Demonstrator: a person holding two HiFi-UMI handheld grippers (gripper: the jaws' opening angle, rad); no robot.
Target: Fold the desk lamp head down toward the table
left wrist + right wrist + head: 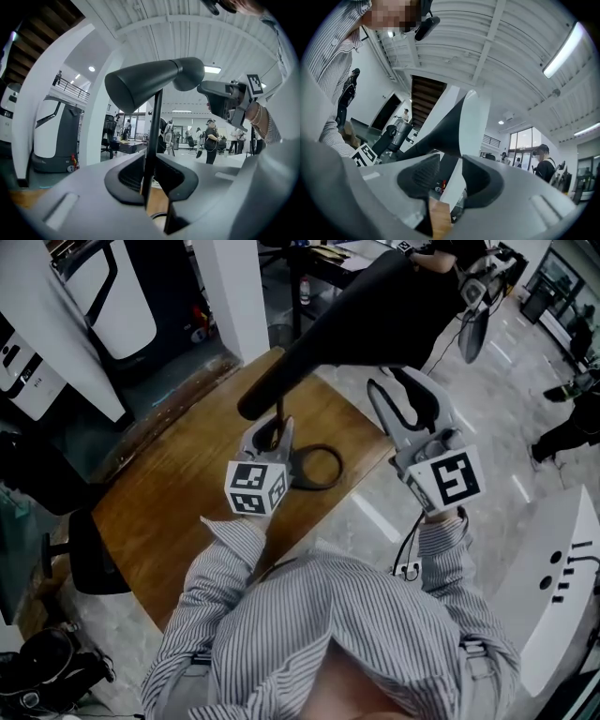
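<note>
A black desk lamp stands on the wooden table (178, 512). Its cone-shaped head (375, 306) (150, 82) is raised and juts toward the upper right, above a thin stem (281, 418) (153, 131) and a ring base (319, 468). My left gripper (275, 435) (150, 176) points level, with its jaws closed round the stem below the head. To the right, my right gripper (403, 395) (450, 180) hovers just under the head with its jaws wide apart and nothing between them. The right gripper view shows the head (440, 126) close ahead.
A white pillar (230, 287) and a white machine (112, 287) stand beyond the table's far edge. A black chair (89, 559) sits at the table's left corner. Another white unit (562, 587) is at the right. People stand in the hall behind (211, 140).
</note>
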